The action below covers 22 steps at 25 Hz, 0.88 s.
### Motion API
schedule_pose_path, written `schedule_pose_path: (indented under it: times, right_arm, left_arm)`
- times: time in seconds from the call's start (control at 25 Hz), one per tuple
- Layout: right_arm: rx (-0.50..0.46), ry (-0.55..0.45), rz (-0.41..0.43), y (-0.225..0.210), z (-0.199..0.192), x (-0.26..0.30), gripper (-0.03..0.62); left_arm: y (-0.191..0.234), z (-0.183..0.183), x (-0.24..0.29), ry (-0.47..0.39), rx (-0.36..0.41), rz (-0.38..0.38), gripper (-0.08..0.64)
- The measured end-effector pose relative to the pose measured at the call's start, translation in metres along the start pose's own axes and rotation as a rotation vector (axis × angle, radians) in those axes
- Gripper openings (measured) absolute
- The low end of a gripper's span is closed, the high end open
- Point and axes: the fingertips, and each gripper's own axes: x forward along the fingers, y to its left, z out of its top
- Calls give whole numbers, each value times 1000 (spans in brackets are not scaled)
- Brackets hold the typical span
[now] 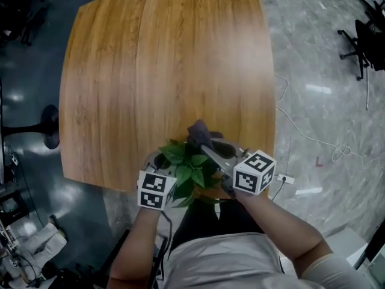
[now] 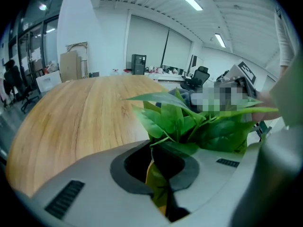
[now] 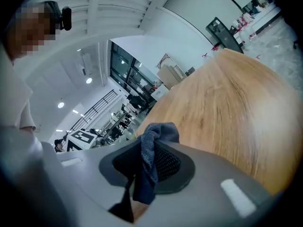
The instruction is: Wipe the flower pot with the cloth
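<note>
A small plant with green leaves (image 1: 189,164) is held at the near edge of the wooden table (image 1: 150,71), with an orange-brown flower pot (image 1: 210,192) showing under the leaves. My left gripper (image 1: 179,177) comes in from the left. In the left gripper view it (image 2: 158,186) is shut on a thin yellowish edge of the pot (image 2: 154,176), and the leaves (image 2: 189,122) spread just beyond. My right gripper (image 1: 207,151) reaches over the plant from the right, shut on a dark blue-grey cloth (image 1: 198,131). The cloth (image 3: 150,150) hangs bunched between the right gripper's (image 3: 142,186) jaws.
The table stretches away beyond the plant. On the grey floor to the right lie a white cable (image 1: 304,134) and a plug block (image 1: 283,178), with a black office chair (image 1: 364,41) farther off. A dark stand base (image 1: 49,125) sits at the left.
</note>
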Motion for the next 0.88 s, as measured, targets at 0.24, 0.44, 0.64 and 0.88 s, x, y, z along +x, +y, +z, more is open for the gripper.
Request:
schedule_pose_path:
  times: [0.24, 0.44, 0.64, 0.88]
  right_arm:
    - [-27, 42, -121, -61, -36, 14, 69]
    - [-38, 23, -88, -43, -27, 13, 69]
    - [-72, -5, 39, 30, -14, 12, 69]
    - [-51, -46, -83, -23, -31, 18, 69]
  left_arm:
    - [22, -4, 2, -41, -201, 29, 21]
    - [35, -19, 9, -81, -456, 8, 23]
    - [36, -42, 4, -98, -725, -11, 23]
    - [31, -56, 9, -145, -964, -70, 23]
